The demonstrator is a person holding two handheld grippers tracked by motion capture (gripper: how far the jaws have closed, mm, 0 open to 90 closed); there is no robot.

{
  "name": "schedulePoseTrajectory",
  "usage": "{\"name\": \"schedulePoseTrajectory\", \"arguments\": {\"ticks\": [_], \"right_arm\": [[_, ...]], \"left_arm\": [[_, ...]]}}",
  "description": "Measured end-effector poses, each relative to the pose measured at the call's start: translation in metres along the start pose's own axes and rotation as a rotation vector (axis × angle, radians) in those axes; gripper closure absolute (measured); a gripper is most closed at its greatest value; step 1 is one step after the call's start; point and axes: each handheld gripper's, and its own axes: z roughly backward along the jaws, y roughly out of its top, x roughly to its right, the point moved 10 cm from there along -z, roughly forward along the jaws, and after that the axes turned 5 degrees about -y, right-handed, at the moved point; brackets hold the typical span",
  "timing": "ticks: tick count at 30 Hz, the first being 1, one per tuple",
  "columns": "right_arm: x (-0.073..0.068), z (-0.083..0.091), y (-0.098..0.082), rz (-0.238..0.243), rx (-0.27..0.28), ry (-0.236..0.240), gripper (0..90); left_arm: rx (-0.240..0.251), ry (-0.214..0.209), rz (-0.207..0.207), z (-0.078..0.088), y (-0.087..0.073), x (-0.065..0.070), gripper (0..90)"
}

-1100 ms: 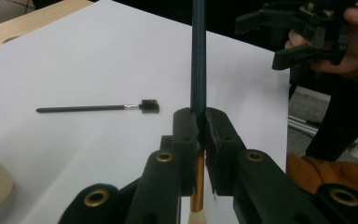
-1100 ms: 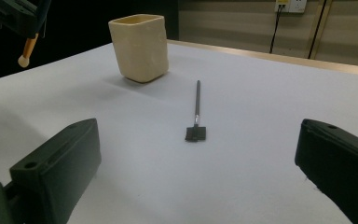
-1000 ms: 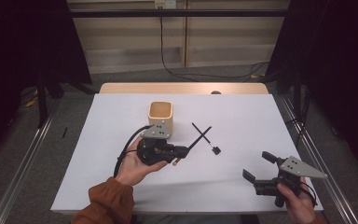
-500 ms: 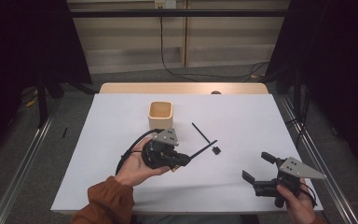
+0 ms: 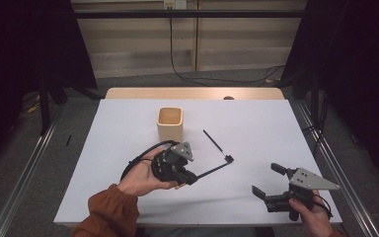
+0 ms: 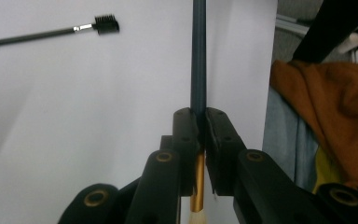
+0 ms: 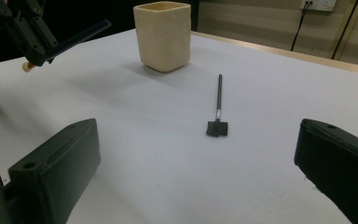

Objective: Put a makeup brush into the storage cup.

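My left gripper (image 5: 189,177) sits at mid-table in a hand, shut on a makeup brush (image 6: 198,56) with a dark blue handle, gold ferrule and pale bristles. The handle sticks out to the right, its tip near the head of a second black brush (image 5: 216,145). That brush lies flat on the white table (image 5: 256,123), its comb-like head (image 7: 216,128) pointing toward me. A cream square cup (image 5: 170,123) stands upright just beyond the left gripper. My right gripper (image 5: 266,181) rests at the near right, open, nothing between its fingers (image 7: 51,168).
The table's near edge (image 5: 202,224) is close below both hands. A wooden strip (image 5: 192,93) runs along the far edge. Metal rails (image 5: 333,163) flank the table. An orange sleeve (image 5: 106,215) comes in at the bottom left.
The left gripper has shifted slightly toward me and turned. The held brush's handle swung from crossing the lying brush down to beside its head. The right gripper has stayed put.
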Motion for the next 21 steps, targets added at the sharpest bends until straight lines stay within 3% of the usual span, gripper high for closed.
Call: {"name": "schedulePoseTrajectory", "arguments": {"ticks": [6, 11, 21], "right_arm": [[0.002, 0.000, 0.000, -0.009, 0.000, -0.004, 0.0], [0.004, 0.000, 0.001, -0.033, 0.008, -0.006, 0.0], [0.007, -0.001, 0.011, -0.050, 0.031, 0.009, 0.0]], "left_arm": [[-0.053, -0.005, 0.000, -0.004, -0.006, -0.002, 83.4], [-0.098, -0.010, -0.030, -0.004, -0.009, -0.001, 83.4], [-0.103, -0.016, -0.029, -0.006, -0.010, 0.000, 83.3]]}}
